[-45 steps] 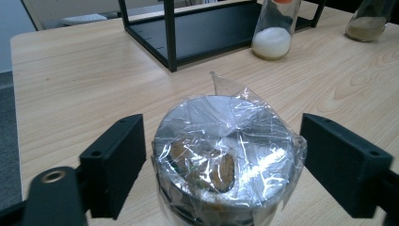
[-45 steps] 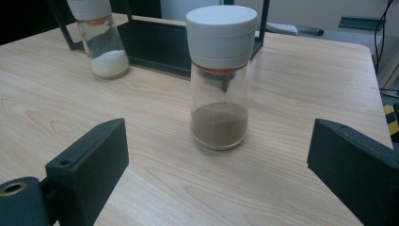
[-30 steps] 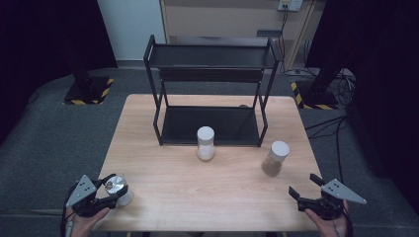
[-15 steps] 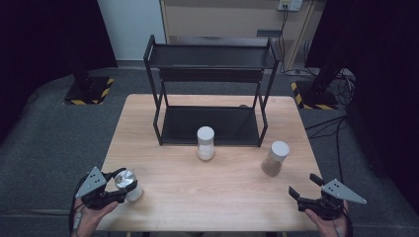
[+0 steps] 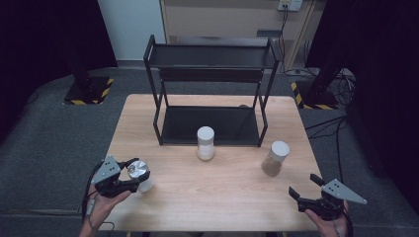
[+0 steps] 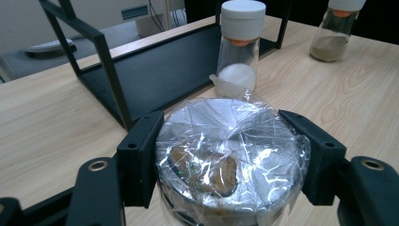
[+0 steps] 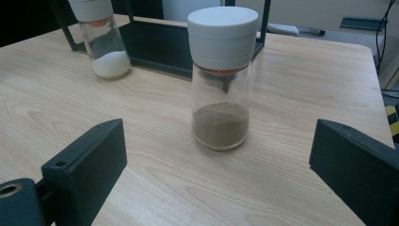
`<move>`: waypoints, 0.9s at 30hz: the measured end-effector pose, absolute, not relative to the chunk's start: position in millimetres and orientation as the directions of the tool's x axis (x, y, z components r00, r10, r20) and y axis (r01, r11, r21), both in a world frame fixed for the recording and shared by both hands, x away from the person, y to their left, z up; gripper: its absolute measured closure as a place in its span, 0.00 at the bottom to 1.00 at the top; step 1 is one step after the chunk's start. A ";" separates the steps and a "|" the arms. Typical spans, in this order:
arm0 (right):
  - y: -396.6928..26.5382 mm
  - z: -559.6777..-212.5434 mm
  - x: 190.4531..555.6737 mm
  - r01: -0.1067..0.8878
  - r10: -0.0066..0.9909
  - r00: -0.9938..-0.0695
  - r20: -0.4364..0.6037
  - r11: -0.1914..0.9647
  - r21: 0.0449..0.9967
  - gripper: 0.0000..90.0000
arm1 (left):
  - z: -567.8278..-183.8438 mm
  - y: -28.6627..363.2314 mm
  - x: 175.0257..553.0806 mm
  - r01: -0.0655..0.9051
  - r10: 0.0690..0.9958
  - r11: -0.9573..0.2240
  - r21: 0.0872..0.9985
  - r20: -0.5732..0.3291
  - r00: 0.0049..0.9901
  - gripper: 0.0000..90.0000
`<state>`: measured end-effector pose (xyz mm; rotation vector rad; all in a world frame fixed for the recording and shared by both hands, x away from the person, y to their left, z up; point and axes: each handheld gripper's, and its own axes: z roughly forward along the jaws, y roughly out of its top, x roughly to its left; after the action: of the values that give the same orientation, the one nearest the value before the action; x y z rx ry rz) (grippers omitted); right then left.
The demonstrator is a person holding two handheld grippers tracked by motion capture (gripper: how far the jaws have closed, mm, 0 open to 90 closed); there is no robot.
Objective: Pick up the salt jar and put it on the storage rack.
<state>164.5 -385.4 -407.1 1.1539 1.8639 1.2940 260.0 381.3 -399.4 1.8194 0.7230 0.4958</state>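
At the tabletop's (image 5: 217,182) seven o'clock corner, the left gripper (image 5: 129,177) clamps a film-wrapped jar (image 5: 140,173), upright. The black shelf rack (image 5: 212,89) lies toward one o'clock from it. The right gripper (image 5: 304,194) hangs wide open, empty, the brown-powder shaker (image 5: 274,158) at its eleven o'clock.

Salt jar (image 5: 205,142) before rack (image 5: 211,84) (mid-table)

Black two-tier rack (image 5: 210,74) on wooden table (image 5: 222,187), white-powder shaker (image 5: 205,143), brown-powder shaker (image 5: 275,158)
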 end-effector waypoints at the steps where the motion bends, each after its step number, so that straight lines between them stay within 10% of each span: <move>1: -385.4 -407.1 164.5 0.322 0.892 -0.452 0.011 0.152 0.935 0.05 | -398.0 379.4 262.1 0.242 0.683 -0.252 0.937 -0.005 0.730 0.37; 27: -388.3 -408.3 165.8 0.330 0.891 -0.453 0.036 0.130 0.935 0.03 | -372.9 333.0 325.6 0.221 0.675 -0.263 0.939 0.015 0.737 0.38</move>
<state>165.8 -388.3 -408.3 1.1734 1.8606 1.3168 325.6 333.0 -372.9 1.8263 0.6984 0.5091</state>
